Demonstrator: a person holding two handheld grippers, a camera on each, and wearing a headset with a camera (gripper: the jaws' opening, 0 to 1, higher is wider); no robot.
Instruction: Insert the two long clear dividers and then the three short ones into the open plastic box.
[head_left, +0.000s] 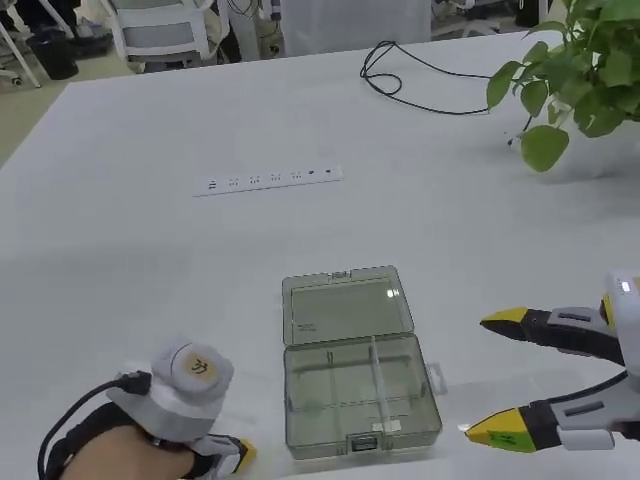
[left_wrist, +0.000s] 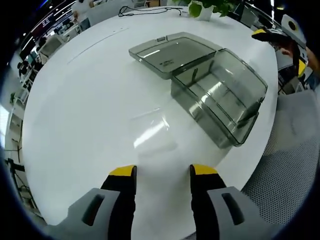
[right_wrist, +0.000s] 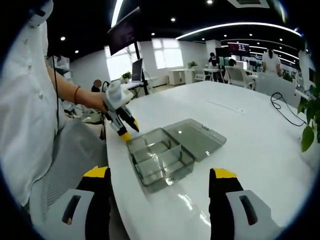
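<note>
The smoky clear box (head_left: 360, 400) lies open near the table's front edge, its lid (head_left: 347, 305) folded back flat. Clear dividers (head_left: 376, 385) stand inside the base, and I cannot tell how many. In the left gripper view a small clear divider (left_wrist: 150, 126) lies flat on the table ahead of my left gripper (left_wrist: 163, 172), which is open and empty. The box (left_wrist: 220, 95) sits to its upper right. My left gripper (head_left: 240, 455) is left of the box. My right gripper (head_left: 487, 377) stands wide open and empty just right of the box (right_wrist: 157, 157).
A white power strip (head_left: 268, 181) lies on the table beyond the box. A black cable (head_left: 400, 75) loops at the far edge, and a leafy plant (head_left: 575, 75) stands at the far right. Office chairs stand behind the table.
</note>
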